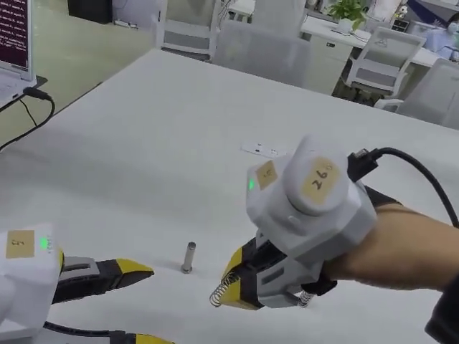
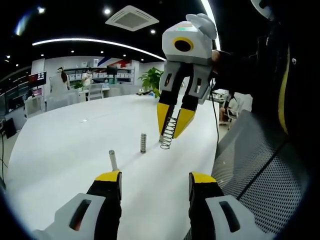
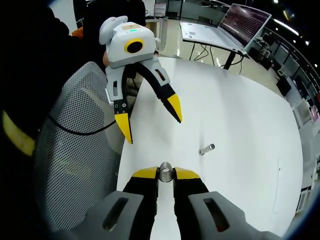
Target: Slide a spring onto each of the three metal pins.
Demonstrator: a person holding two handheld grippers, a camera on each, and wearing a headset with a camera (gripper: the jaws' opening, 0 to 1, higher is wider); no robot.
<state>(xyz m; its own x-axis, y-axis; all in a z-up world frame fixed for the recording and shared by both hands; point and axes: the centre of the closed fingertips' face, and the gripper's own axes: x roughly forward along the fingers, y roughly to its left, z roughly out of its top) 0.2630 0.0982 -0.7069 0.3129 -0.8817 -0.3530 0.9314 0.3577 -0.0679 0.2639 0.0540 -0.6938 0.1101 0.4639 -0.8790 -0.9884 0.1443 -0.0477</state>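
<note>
The right gripper [image 1: 235, 285] pinches a spring [image 2: 168, 134], whose free end pokes past the tips. To thread it cleanly, hold the spring's open end plumb over the bare metal pin [image 1: 188, 256], which stands upright just beside the jaws near the desk's [image 1: 179, 143] front edge. The left gripper [image 2: 155, 177] is spread and empty.

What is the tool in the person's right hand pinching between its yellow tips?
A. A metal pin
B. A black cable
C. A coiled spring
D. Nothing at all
C: the right gripper has its yellow tips closed on a coiled spring, while a bare pin stands by itself on the table.
</note>
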